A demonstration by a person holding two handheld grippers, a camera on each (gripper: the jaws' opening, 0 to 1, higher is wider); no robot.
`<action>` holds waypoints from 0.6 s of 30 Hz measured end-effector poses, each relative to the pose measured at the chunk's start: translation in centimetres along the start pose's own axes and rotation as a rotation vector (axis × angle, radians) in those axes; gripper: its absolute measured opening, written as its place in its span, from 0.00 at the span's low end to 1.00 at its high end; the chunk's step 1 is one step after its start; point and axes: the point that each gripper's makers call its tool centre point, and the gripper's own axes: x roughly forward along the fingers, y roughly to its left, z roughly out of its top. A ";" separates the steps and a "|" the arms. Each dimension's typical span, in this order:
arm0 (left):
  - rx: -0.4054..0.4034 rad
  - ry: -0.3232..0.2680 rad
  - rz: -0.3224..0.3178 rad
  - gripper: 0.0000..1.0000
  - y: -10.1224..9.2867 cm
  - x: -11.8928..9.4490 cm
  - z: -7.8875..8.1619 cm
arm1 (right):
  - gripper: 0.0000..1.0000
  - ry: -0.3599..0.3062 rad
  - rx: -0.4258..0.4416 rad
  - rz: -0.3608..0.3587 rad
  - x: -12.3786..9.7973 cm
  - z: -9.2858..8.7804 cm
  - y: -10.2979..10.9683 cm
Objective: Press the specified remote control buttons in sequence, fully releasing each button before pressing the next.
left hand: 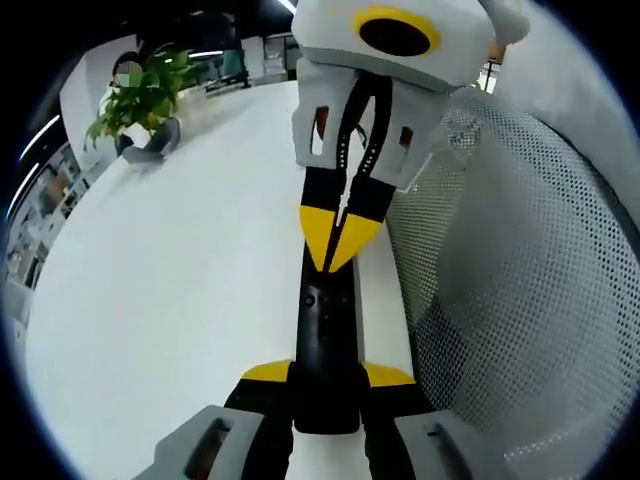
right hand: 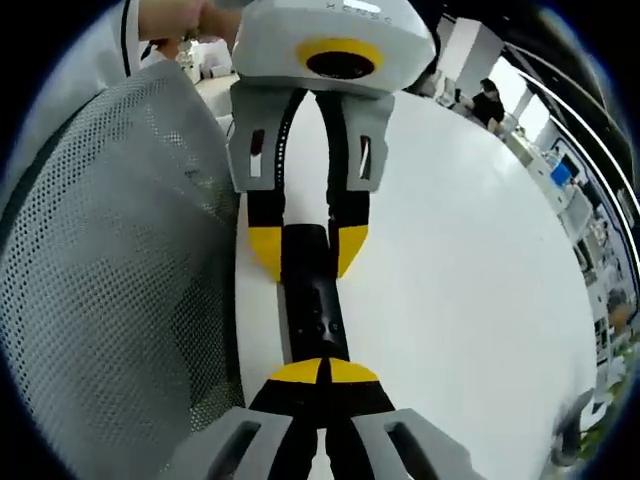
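Over the white table [left hand: 180, 270], one black remote control [left hand: 325, 350] is held lengthwise between the two grippers. In the left gripper view, the left gripper [left hand: 328, 378] pinches the remote's near end between its two yellow-tipped jaws, one on each side of the remote. At the remote's far end the right gripper [left hand: 340, 235] comes down with its two yellow tips pressed together into a point that rests on the remote's top face. In the right gripper view the same remote [right hand: 312, 300] runs up the middle: the right gripper [right hand: 323, 373] has its jaws closed tip to tip over the remote's button face, and the left gripper [right hand: 307, 250] grips the far end. Beside the remote, one grey mesh chair back [left hand: 520, 300] stands against the table edge. Far beyond the remote, one potted plant [left hand: 145, 100] sits on the table.
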 end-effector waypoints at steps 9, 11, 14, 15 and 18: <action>-0.022 -0.002 0.011 0.25 0.1 0.0 0.1 | 0.00 -0.071 0.008 -0.010 -0.3 0.5 0.7; -0.023 -0.009 0.010 0.25 0.1 0.0 0.1 | 0.00 -0.070 0.014 -0.011 -0.2 0.6 0.5; -0.023 -0.015 0.010 0.25 0.1 0.0 0.1 | 0.00 -0.065 0.020 -0.018 0.0 0.7 0.2; -0.023 -0.015 0.011 0.25 0.1 0.0 0.1 | 0.00 -0.064 0.016 -0.018 0.1 0.8 0.1; -0.014 -0.007 0.010 0.25 0.1 0.0 0.1 | 0.00 -0.054 0.007 -0.001 0.5 1.1 -0.1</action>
